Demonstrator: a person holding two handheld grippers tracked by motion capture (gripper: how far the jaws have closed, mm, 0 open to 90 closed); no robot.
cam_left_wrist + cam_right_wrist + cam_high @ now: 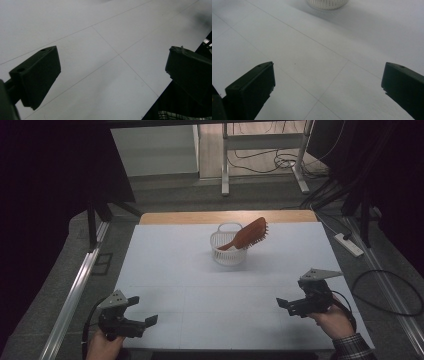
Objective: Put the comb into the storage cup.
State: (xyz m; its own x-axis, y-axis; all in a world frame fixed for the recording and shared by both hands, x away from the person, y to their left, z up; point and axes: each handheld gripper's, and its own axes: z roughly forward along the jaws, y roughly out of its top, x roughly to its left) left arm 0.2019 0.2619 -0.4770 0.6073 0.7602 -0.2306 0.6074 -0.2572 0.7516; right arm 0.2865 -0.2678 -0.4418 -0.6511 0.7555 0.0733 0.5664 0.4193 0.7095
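Presently, findings as follows.
Hairbrush (248, 235): reddish-brown, propped in the white basket (222, 254), handle end down inside, bristle head up over the rim.
Long axis: tilted, rising from lower left to upper right in the high view.
Basket: far centre of the white bench (200, 295).
Left tool (142, 310): jaws apart, holding nothing, near left corner.
Right tool (286, 303): jaws apart, holding nothing, near right, well apart from the basket.
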